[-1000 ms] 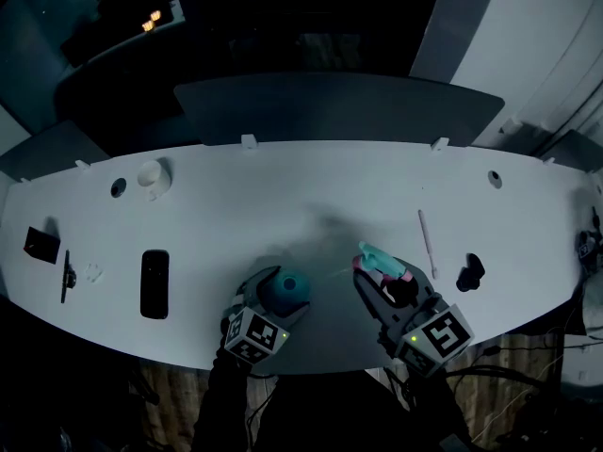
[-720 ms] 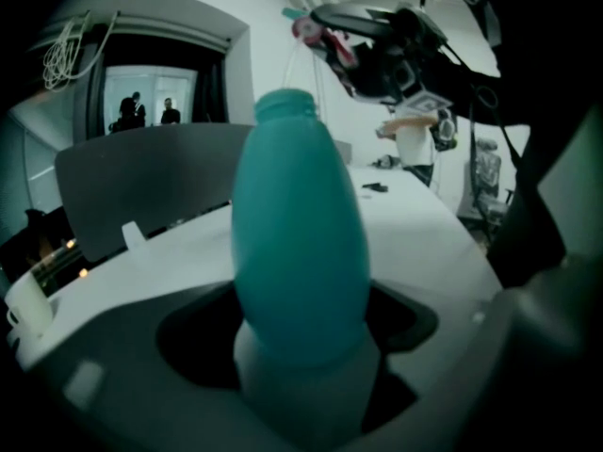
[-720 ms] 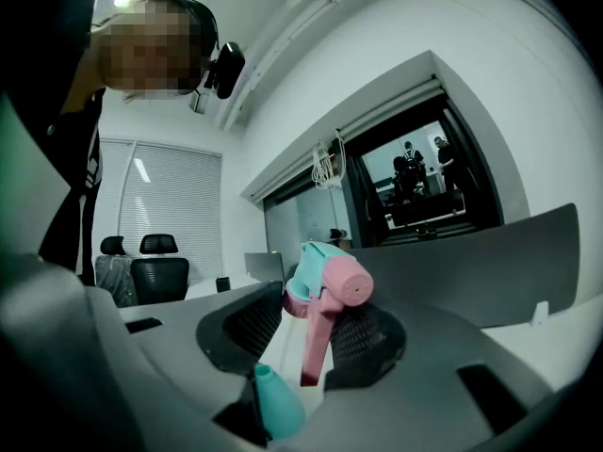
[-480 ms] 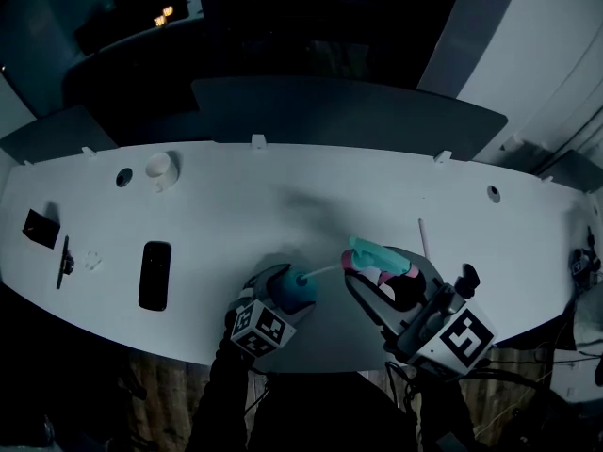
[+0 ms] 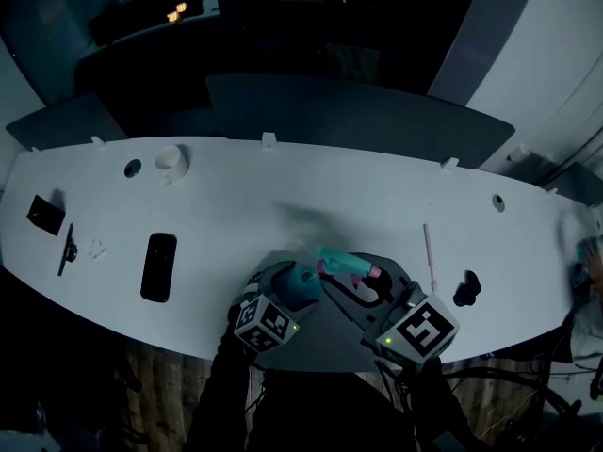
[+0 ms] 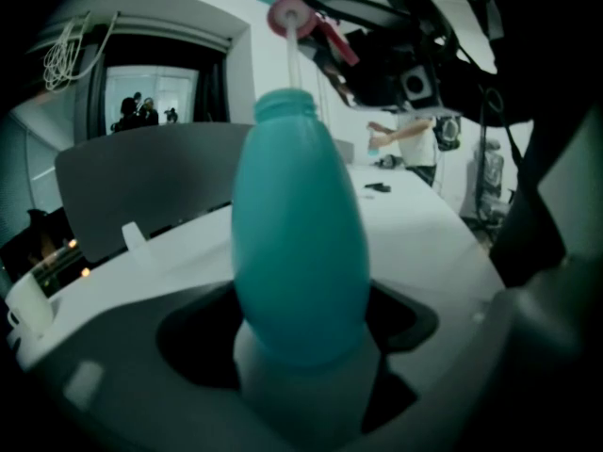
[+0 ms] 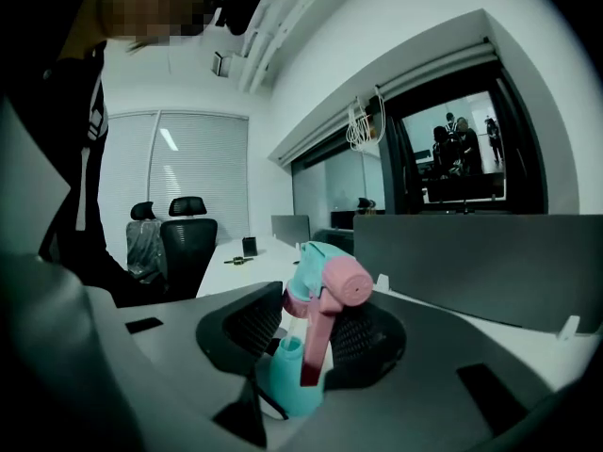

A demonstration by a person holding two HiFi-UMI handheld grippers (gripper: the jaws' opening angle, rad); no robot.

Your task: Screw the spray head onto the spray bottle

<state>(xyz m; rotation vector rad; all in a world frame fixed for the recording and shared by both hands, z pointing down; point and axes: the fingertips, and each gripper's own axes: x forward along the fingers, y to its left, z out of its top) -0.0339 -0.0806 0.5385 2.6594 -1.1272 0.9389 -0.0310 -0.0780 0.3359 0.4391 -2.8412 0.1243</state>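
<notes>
Inside the spray bottle's (image 6: 297,252) neck sits the spray head's (image 6: 285,14) tube.

Long white desk (image 5: 283,191) against a grey divider panel (image 5: 358,111), black office chairs (image 7: 188,241), bright blinds (image 7: 179,163) beyond.

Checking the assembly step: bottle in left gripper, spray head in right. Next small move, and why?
Probably ease the spray head down along its tube toward the bottle: the tube seems to enter the neck, but the pink collar sits clear above it, so threading cannot start.
</notes>
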